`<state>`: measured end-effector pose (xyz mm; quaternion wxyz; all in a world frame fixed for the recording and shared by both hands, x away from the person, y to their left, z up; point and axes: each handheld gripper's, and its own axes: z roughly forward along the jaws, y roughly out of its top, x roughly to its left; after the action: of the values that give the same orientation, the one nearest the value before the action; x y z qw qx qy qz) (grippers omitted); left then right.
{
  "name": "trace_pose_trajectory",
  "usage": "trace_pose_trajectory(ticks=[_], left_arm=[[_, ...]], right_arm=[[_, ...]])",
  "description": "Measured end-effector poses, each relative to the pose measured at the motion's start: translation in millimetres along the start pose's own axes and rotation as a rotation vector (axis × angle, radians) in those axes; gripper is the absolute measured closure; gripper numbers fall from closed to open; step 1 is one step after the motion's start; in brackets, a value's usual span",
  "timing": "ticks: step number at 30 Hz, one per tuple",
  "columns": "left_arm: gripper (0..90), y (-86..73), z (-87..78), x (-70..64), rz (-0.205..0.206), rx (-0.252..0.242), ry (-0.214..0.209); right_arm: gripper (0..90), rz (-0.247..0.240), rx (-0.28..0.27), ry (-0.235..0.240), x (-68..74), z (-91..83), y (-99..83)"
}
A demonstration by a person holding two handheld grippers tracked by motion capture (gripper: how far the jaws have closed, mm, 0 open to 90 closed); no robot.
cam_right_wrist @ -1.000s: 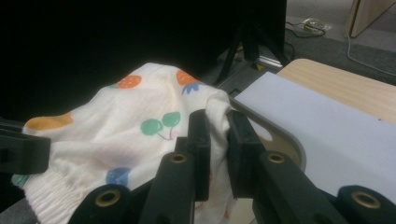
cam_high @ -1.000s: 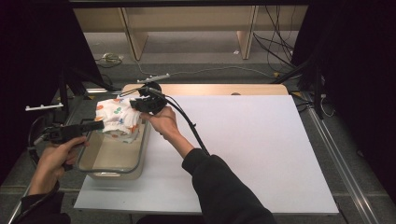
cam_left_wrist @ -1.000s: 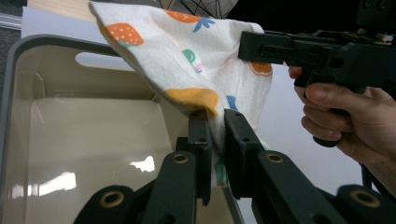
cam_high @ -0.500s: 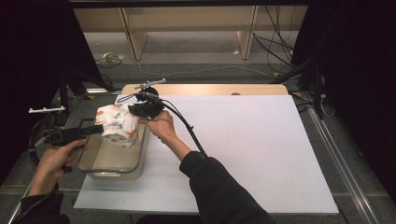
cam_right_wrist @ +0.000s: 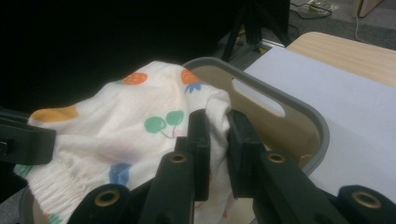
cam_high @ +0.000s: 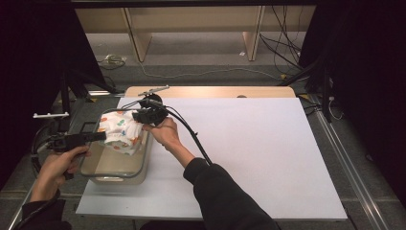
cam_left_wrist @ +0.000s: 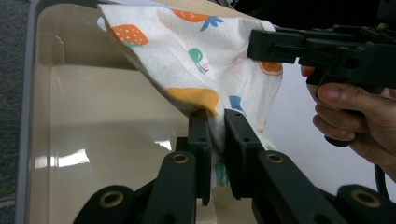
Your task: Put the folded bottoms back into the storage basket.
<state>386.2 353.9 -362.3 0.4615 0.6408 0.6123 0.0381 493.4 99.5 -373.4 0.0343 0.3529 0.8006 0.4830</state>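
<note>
**Holding a printed cloth over the tub, lowering not yet done**

Gripping from both ends, the left gripper [cam_high: 98, 136] and the right gripper [cam_high: 143, 116] each have their jaws pressed together on the fruit-printed cloth [cam_high: 122, 132], which hangs between them above the far half of the clear tub [cam_high: 112, 167] at the left side of the white mat [cam_high: 268, 153]. Judging by this, the cloth is either going into the tub or coming out of it; it is held up, not lying on the tub's floor, so the placing or removal is roughly midway.

From the left gripper view, the jaws pinch a lower fold of the cloth [cam_left_wrist: 210, 70], and the bare, pale floor of the tub [cam_left_wrist: 107, 121] shows beneath, with the other gripper [cam_left_wrist: 266, 44] clamped on the far edge. From the right gripper view, the tub's grey rim and handle slot [cam_right_wrist: 261, 95] and the cloth's ribbed hem [cam_right_wrist: 51, 191] come into sight, details too small to make out from above.
</note>
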Motion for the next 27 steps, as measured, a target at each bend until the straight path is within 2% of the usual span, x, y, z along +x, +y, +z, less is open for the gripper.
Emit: trace_pose_trajectory(ticks=[19,27], left_arm=[[81.5,-6.5,8.0,12.2,-0.020,0.052,0.026],[81.3,-8.2,9.3,16.5,-0.028,0.058,0.037]], right_arm=[[81.2,0.005,0.036,-0.009,-0.6,12.1,-11.8],[80.9,0.004,0.049,-0.009,0.8,17.6,-16.2]])
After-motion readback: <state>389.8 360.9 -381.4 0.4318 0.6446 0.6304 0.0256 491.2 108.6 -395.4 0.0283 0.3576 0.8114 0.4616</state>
